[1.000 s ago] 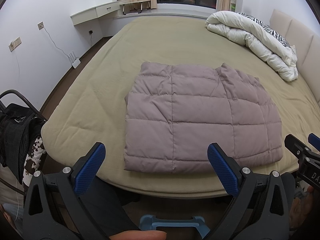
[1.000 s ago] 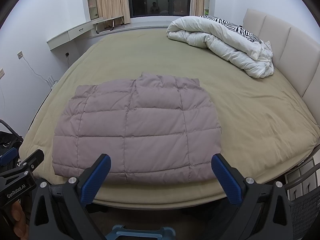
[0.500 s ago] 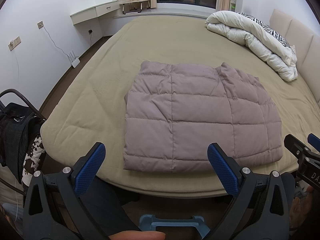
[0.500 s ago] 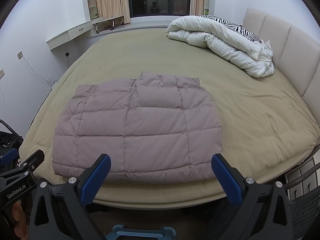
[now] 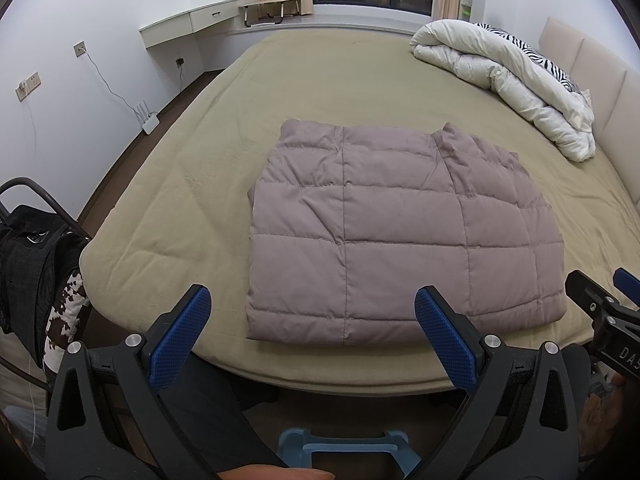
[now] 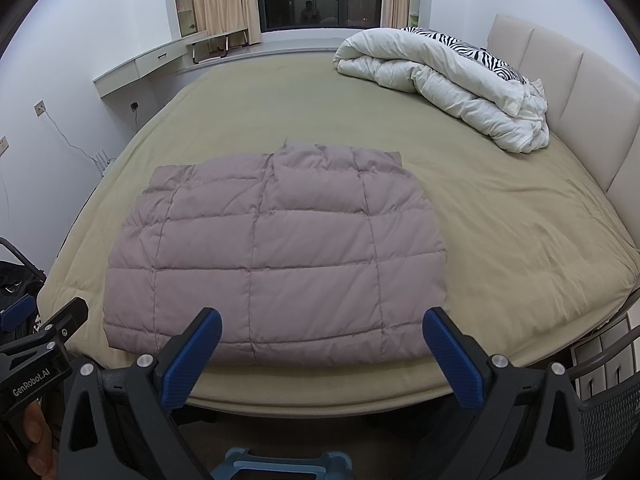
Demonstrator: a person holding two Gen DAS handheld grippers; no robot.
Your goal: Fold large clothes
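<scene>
A mauve quilted down jacket (image 5: 400,232) lies folded into a flat rectangle near the front edge of the bed; it also shows in the right wrist view (image 6: 276,256). My left gripper (image 5: 312,332) is open and empty, held off the bed's front edge, just short of the jacket. My right gripper (image 6: 318,354) is open and empty, also in front of the bed edge. Each gripper shows at the side of the other's view.
The bed has an olive cover (image 5: 320,80). A bunched white duvet with a zebra-print pillow (image 6: 444,76) lies at the back right by the headboard (image 6: 580,92). A chair with dark clothes (image 5: 36,264) stands at the left. A mesh basket (image 6: 612,420) stands at the right.
</scene>
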